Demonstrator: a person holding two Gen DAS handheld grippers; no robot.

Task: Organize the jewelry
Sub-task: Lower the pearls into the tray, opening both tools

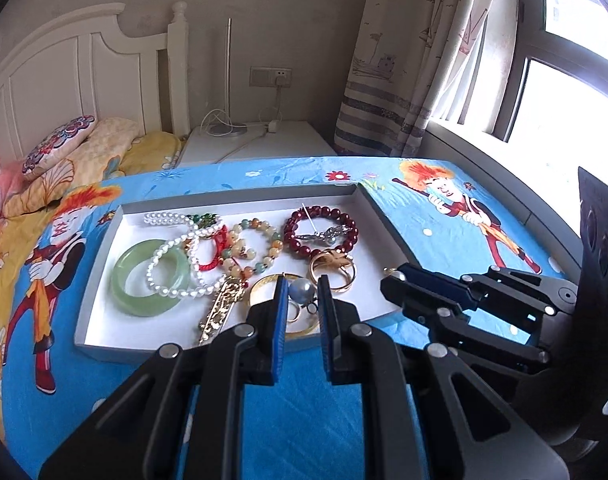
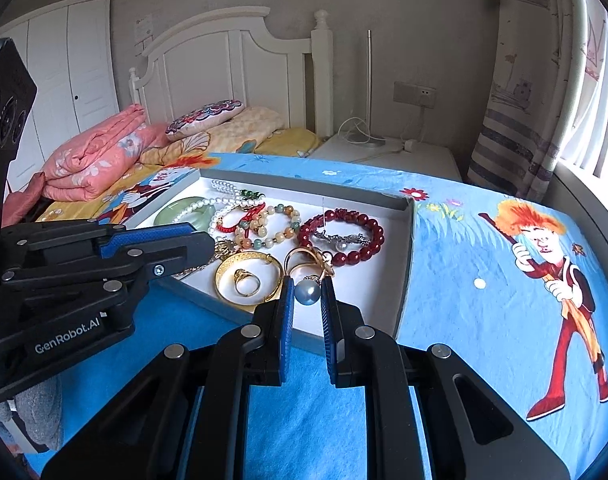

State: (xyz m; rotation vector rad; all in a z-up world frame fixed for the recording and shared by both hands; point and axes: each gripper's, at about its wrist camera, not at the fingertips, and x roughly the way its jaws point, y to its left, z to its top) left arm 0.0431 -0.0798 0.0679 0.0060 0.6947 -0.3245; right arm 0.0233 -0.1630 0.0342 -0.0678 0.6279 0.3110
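Low in both frames' centre, left tongs (image 1: 300,294) and right tongs (image 2: 307,294) stand spread over the white tray (image 1: 104,320); only the right view shows the gold ring (image 2: 246,285) inside the bangle (image 2: 249,282) clearly.

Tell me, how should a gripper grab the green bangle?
Probably by its bare near-left rim: the green jade bangle lies flat in the white tray, and a pearl strand drapes its right side. Come from above, one finger inside the ring, one outside.
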